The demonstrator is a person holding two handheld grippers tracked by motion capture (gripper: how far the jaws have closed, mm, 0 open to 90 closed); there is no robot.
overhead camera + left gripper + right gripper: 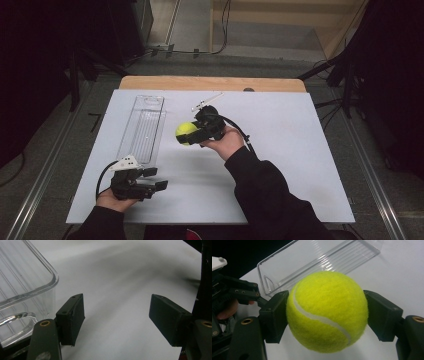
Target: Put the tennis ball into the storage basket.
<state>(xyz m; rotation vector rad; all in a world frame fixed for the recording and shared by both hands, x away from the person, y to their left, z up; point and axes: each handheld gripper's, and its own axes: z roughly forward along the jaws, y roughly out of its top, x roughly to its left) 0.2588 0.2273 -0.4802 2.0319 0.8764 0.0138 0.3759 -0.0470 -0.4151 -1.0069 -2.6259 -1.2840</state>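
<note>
The right gripper (325, 315) clamps a fuzzy yellow-green tennis ball (325, 311) between flat black pads. The left gripper (116, 317) rests spread, holding nothing, beside the long, ribbed clear plastic tray (142, 127) on the smooth white table (290, 150).

Black sleeves (270, 195) — black hand-held grippers, brass screws.

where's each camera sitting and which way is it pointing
High view: above the person's side, looking forward and down on the table; both forearms, left gripper and right gripper show.
Left gripper view: rides the left gripper, facing the table past its open jaws, beside the clear tray.
Right gripper view: rides the right gripper, facing the tennis ball it clamps.
Shared: the clear tray appears in all three.
</note>
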